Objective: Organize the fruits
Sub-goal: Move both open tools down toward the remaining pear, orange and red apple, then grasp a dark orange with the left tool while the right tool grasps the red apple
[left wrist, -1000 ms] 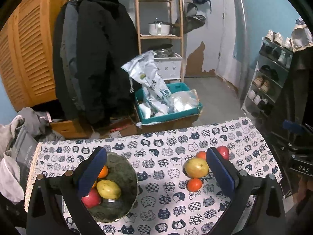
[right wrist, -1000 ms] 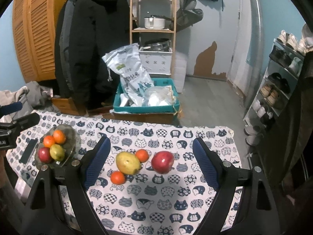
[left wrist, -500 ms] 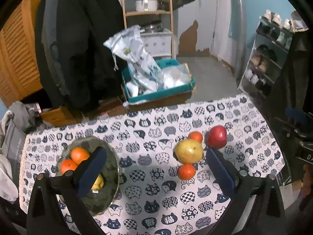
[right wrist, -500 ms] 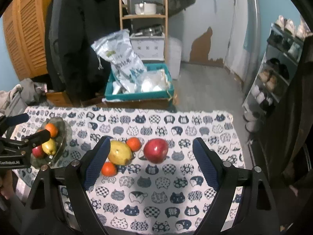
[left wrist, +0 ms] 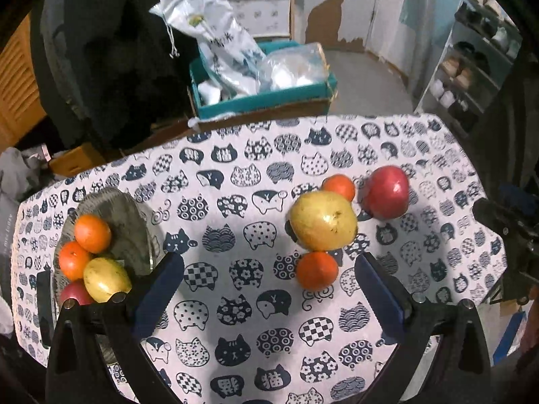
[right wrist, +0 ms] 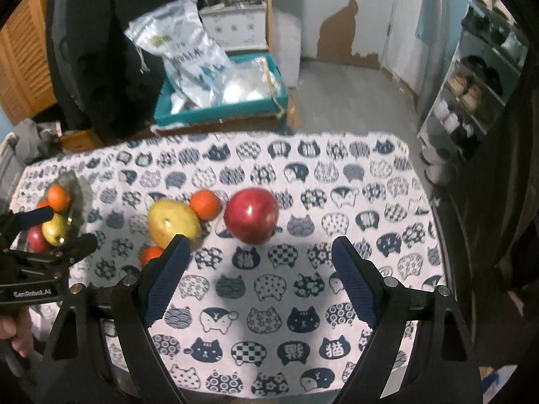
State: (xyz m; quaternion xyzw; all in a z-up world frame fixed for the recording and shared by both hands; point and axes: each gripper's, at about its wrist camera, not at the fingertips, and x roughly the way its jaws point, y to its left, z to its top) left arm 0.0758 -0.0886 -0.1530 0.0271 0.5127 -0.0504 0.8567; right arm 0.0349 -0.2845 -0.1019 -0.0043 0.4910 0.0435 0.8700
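On the cat-print tablecloth point(left wrist: 235, 181) lie a yellow pear point(left wrist: 322, 220), two small oranges point(left wrist: 316, 270) point(left wrist: 338, 187) and a red apple point(left wrist: 386, 192), close together. A grey glass bowl point(left wrist: 118, 222) at the left holds two oranges, a yellow fruit point(left wrist: 105, 279) and a red one. My left gripper point(left wrist: 269, 282) hovers open above the cloth, its right finger near the lower orange. My right gripper point(right wrist: 257, 269) is open too, just short of the red apple point(right wrist: 251, 214), with the pear point(right wrist: 171, 224) at its left finger. Nothing is held.
Beyond the table's far edge stand a teal box point(left wrist: 262, 101) with plastic bags, dark coats point(left wrist: 111, 67), a wooden shelf and a shoe rack point(left wrist: 471, 77) at the right. A dark phone point(left wrist: 45, 306) lies left of the bowl. A hand point(right wrist: 11, 333) holds the left gripper.
Both grippers have sunk toward the table and tilted further down, so the fruits look larger and closer. Their jaws stay equally wide. No fruit has moved.
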